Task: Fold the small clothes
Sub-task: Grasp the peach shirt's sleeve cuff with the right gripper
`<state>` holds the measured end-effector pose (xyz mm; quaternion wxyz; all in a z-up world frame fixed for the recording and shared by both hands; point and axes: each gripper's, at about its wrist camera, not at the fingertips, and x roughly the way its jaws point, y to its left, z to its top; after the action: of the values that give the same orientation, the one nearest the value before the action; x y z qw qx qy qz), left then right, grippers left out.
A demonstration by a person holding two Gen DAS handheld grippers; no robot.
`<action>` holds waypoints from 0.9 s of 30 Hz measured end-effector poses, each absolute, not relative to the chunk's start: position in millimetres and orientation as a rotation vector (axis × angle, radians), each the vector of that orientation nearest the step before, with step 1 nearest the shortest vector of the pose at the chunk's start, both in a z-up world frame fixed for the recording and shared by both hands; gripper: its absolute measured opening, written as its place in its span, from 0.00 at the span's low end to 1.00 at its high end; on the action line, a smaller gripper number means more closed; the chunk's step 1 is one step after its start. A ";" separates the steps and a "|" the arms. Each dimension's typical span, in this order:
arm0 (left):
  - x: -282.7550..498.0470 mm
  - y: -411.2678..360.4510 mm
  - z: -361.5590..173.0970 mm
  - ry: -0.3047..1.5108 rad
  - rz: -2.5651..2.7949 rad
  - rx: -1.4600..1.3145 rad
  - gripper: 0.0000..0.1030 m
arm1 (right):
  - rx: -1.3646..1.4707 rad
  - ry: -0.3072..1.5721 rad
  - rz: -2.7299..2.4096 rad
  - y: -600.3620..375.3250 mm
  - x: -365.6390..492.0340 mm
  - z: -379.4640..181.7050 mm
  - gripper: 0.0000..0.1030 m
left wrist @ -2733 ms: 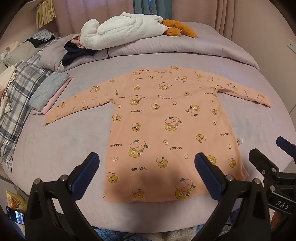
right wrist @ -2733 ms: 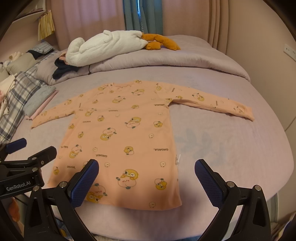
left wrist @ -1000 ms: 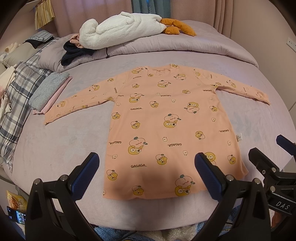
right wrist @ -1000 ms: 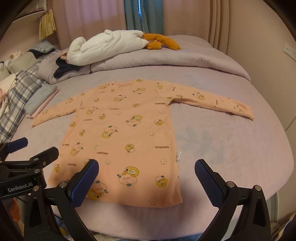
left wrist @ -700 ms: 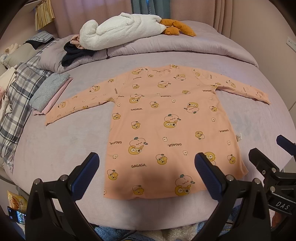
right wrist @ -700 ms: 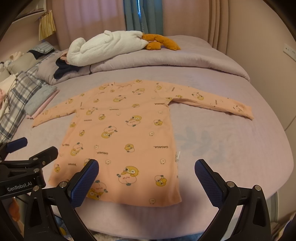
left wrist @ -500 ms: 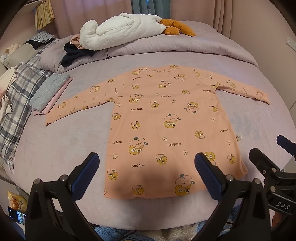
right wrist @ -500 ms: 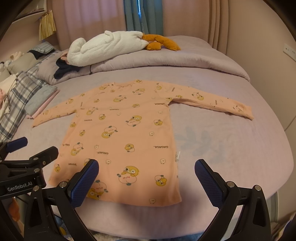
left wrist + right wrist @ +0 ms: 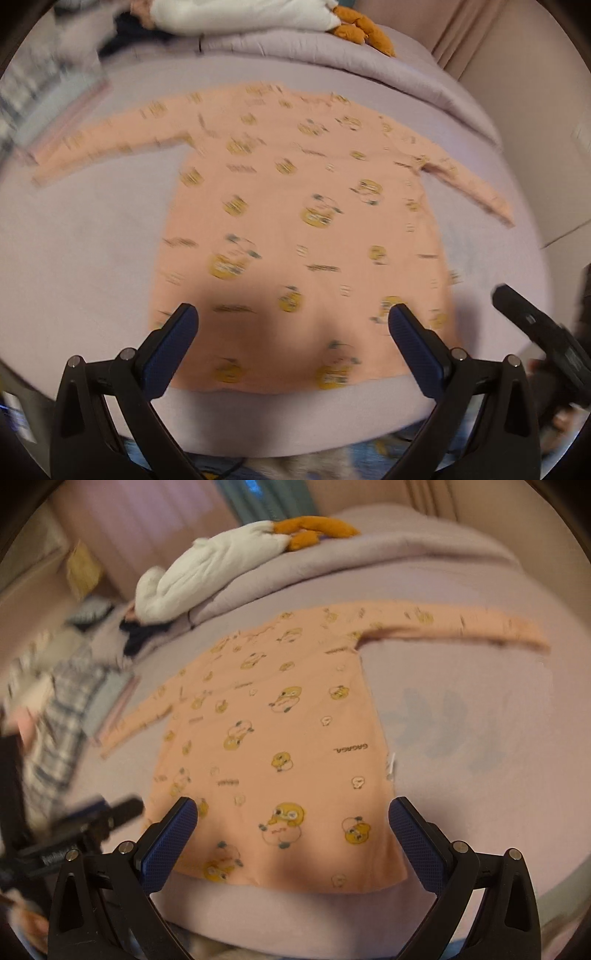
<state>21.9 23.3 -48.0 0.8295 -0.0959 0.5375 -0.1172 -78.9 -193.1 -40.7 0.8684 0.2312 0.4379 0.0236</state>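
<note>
- We see a peach long-sleeved shirt [image 9: 295,229] printed with yellow cartoon ducks, lying flat on the lilac bed [image 9: 81,266], both sleeves stretched out to the sides and its hem toward the near edge of the bed.
- Our left tongs [image 9: 293,325] hover above the shirt's hem with the two blue-padded fingers [image 9: 168,354] wide apart, holding nothing; their shadow falls on the lower middle of the shirt.
- The left wrist view is smeared by motion, so the print on the shirt is hard to read there.
- Our right tongs [image 9: 293,818] hang above the shirt's hem too, nearer its right corner, fingers [image 9: 415,845] spread wide and empty.
- In the right wrist view the shirt [image 9: 280,738] sits tilted in the frame, with a small white tag at its right side seam.
- The left tongs' black body [image 9: 74,834] shows just beyond the shirt's left hem corner in that view, and the right tongs' body [image 9: 539,332] shows past the shirt's right hem corner in the left view.
- Beyond the shirt's collar a rolled lilac duvet [image 9: 369,550] runs across the bed, and a white plush toy [image 9: 214,568] with orange feet [image 9: 314,530] lies on it.
- Past the shirt's left sleeve lie folded clothes [image 9: 110,701] and a plaid fabric [image 9: 62,720], both blurred.
</note>
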 end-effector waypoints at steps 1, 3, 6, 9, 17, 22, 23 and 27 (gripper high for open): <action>25.2 26.9 -51.6 1.153 -0.279 -0.266 1.00 | 0.538 0.921 0.029 -207.5 -76.5 -46.4 0.99; 34.2 35.9 -63.2 1.169 -0.343 -0.429 1.00 | 0.625 0.913 -0.009 -232.6 -75.3 -54.9 0.99; 43.8 39.9 -68.4 1.166 -0.335 -0.494 1.00 | 0.732 0.858 -0.111 -279.6 -78.7 -65.1 0.99; 52.7 36.2 -66.9 1.143 -0.362 -0.521 1.00 | 0.798 0.812 -0.192 -318.6 -78.9 -71.8 0.99; 81.7 29.8 -77.5 1.090 -0.420 -0.616 1.00 | 1.056 0.675 -0.355 -425.1 -61.3 -99.9 0.99; 101.1 17.5 -90.6 1.188 -0.462 -0.608 1.00 | 1.099 0.622 -0.377 -454.3 -37.0 -107.9 0.99; 105.4 15.4 -94.5 1.206 -0.466 -0.613 1.00 | 1.100 0.603 -0.379 -458.9 -33.3 -109.4 0.99; 112.6 11.5 -102.7 1.239 -0.430 -0.590 1.00 | 1.113 0.517 -0.423 -478.5 -16.0 -112.7 0.99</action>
<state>112.6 11.5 -102.7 0.7526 -0.2701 0.5673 -0.1971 -16.0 -478.5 -112.7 0.7965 0.5184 0.2409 -0.1969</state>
